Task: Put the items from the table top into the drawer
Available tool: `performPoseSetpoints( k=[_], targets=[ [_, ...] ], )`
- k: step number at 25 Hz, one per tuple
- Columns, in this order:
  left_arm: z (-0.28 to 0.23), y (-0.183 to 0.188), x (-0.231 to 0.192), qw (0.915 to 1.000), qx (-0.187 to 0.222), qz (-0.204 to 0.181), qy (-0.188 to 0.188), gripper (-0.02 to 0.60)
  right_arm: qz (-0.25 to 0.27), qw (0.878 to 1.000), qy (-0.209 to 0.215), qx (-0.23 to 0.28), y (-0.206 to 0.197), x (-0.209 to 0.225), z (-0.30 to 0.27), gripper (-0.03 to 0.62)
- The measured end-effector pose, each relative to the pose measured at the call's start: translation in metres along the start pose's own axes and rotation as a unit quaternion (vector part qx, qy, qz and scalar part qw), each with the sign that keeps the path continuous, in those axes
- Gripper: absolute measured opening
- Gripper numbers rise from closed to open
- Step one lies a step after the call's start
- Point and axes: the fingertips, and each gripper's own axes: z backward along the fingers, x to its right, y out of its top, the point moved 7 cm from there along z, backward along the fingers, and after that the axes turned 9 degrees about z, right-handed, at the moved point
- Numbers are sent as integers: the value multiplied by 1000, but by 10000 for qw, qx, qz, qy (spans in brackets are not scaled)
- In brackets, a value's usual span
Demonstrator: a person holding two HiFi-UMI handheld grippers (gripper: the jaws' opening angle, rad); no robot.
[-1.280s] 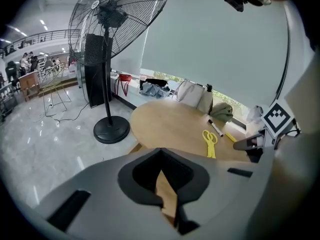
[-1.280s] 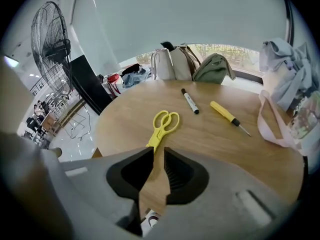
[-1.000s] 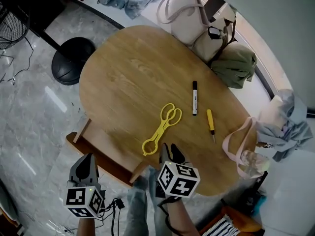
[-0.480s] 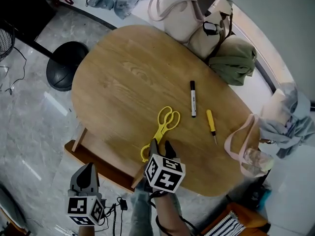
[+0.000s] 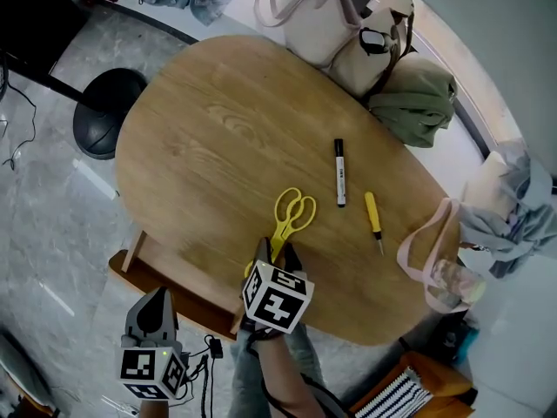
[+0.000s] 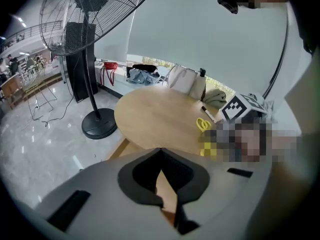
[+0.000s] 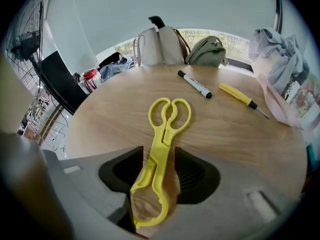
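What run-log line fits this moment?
right gripper: open, fingers astride yellow scissor tongs | left gripper: shut, empty | black marker, yellow screwdriver: on table | drawer: open

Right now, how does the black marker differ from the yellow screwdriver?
The marker is white-barrelled with a black cap; the screwdriver has a yellow handle. The marker keeps one thickness, the screwdriver narrows to a thin metal shaft. The marker lies nearer the yellow tongs, the screwdriver farther off. Both lie flat on the table.
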Motion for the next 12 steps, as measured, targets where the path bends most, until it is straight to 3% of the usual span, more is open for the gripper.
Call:
performPoseSetpoints(
  k=[8,12],
  targets=[
    [-7,8,8,10000,-29,-37,-82,-5,259,9991,-294,-150,1,0,-3,179],
    [-10,8,10,9999,-24,-43,-92,-5,254,9993,-239,-152,0,6,-2,130]
  ],
)
